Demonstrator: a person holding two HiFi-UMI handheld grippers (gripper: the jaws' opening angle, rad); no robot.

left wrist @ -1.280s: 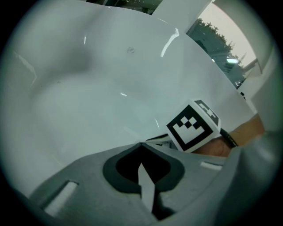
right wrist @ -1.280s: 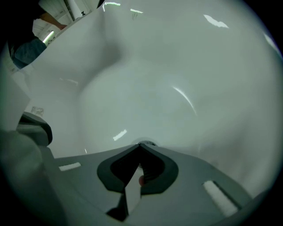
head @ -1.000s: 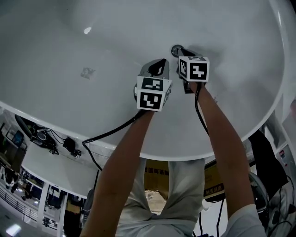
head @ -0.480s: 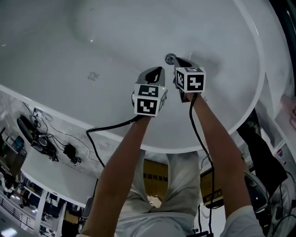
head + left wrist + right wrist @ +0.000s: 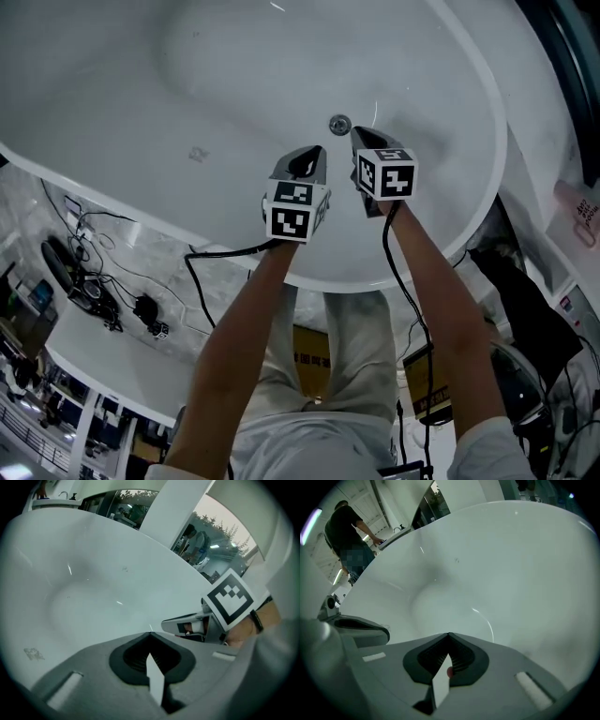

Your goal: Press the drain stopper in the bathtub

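I am looking down into the white bathtub (image 5: pixel 169 66), and both grippers are hanging over its bowl side by side. The left gripper (image 5: pixel 317 152) is showing its fingers (image 5: pixel 89 667) pressed fully together. In the left gripper view the two grey halves are meeting at a single point, and nothing is sitting between them. The right gripper (image 5: pixel 359 133) is reading the same way: in the right gripper view its fingers (image 5: pixel 525 667) are closed tip to tip on nothing, with only bare tub wall lying beyond them.

The drain stopper (image 5: pixel 339 123) is sitting on the tub floor, a small round metal disc just ahead of the right fingertips and a little to their left. From the head view I am seeing a thin gap there, so I am not calling it contact. It is lying farther from the left fingertips, ahead of them and to their right.

The two grippers are hanging close together but apart, and each is showing at the edge of the other's view – the right one with its marker cube (image 5: pixel 229 599) off to the right of the left fingers. A black cable (image 5: pixel 216 250) is trailing back from the left gripper over the tub rim, and a person in a dark top (image 5: pixel 344 531) is standing far beyond the right fingers
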